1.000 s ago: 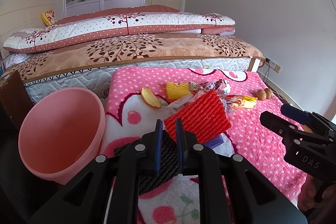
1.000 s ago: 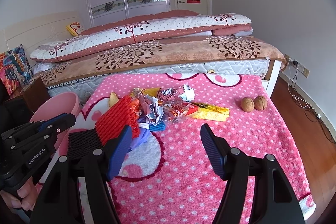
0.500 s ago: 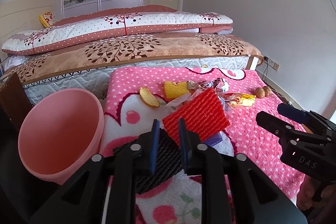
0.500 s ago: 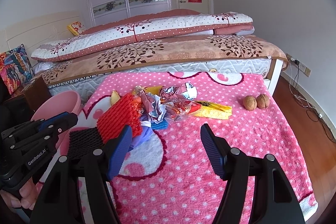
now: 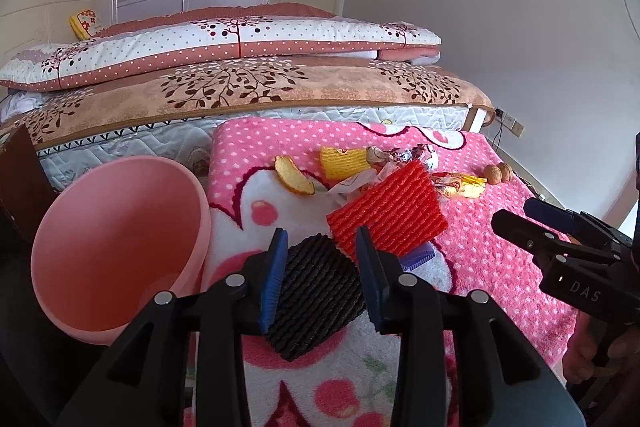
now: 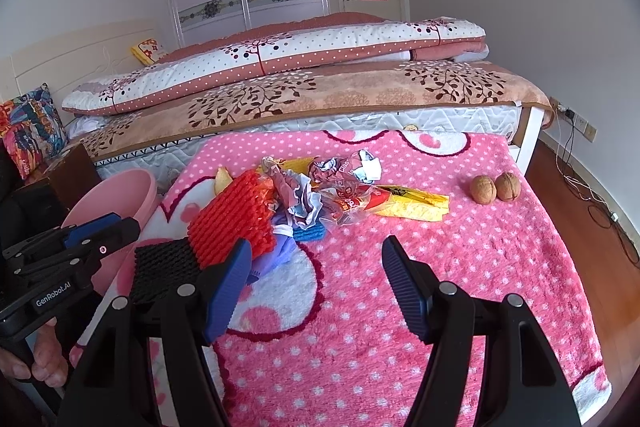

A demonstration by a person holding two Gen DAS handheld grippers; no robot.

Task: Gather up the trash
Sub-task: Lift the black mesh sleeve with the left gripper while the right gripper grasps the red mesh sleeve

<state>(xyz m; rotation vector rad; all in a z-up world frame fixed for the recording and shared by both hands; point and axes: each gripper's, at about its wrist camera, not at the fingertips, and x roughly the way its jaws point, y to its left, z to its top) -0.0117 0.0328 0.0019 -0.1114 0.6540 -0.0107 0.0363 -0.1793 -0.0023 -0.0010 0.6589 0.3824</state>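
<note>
Left gripper (image 5: pixel 321 273): jaws, nearly pressed together a second ago, are opening around the black foam net (image 5: pixel 316 301), ungripped. Right gripper (image 6: pixel 316 285): jaws spread, empty. Pickup is judged imminent.

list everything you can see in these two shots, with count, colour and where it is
bin: 1, pink, left of the blanket
blanket: 1, pink with white dots, under all the trash
black foam net: 1, black, near edge, between the left claw's fingers
red foam net: 1, red, just beyond the black one
yellow foam net: 1, yellow, far side of the pile
peel: 1, orange-yellow, left of the pile
wrappers: several, mixed colours, crumpled mid-blanket
walnuts: 2, brown, right of the pile
bed: 1, floral covers, behind
left claw: 1, black with blue pads, opening
right claw: 1, same colours, open, nothing in it
</note>
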